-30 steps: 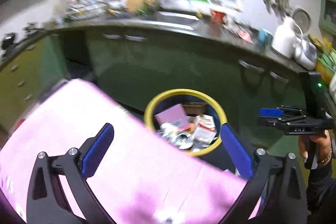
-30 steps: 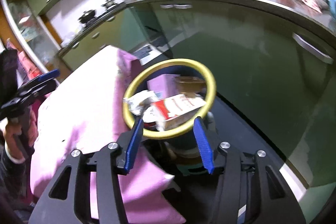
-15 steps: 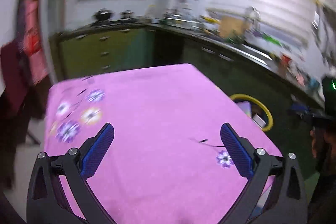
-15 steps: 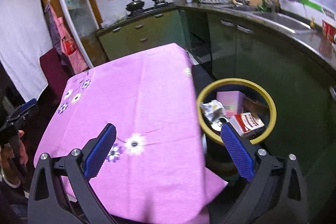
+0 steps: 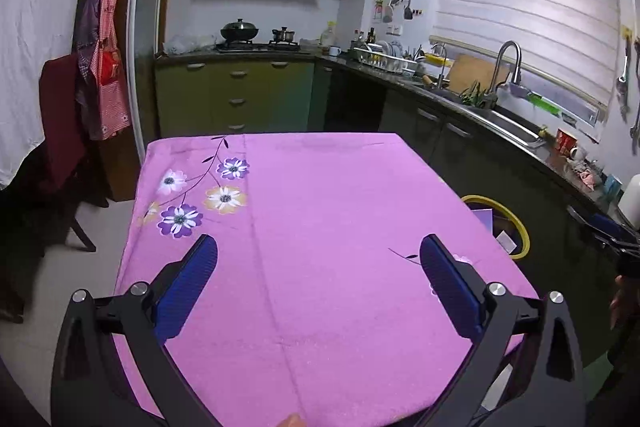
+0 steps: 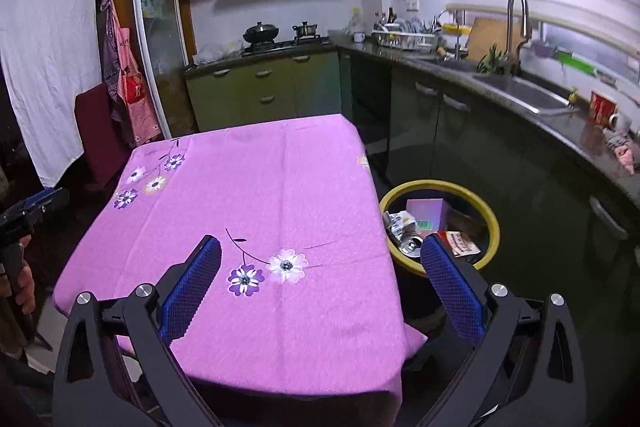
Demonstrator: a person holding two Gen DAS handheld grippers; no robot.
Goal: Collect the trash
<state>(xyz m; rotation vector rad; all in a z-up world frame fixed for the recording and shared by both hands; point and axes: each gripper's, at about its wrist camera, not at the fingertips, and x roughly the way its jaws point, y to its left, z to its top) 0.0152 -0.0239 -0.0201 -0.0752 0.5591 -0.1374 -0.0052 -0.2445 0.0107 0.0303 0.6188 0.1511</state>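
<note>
Bin: yellow-rimmed trash bin (image 6: 440,223) upright on the floor, mouth up, at 3 o'clock off the table (image 6: 256,211).
Trash: boxes and wrappers (image 6: 424,217) inside, long axes mixed.
Right gripper (image 6: 320,279): fingers wide apart, nothing held.
Left gripper (image 5: 318,277): fingers wide apart, nothing held.

Left gripper (image 5: 318,277) is standing with jaws spread wide, nothing between the blue pads (image 5: 186,289), and pointing forward and downward. Right gripper (image 6: 320,279) is likewise pointing forward and downward, its jaws having just been opening, now fully spread with nothing between them.
</note>
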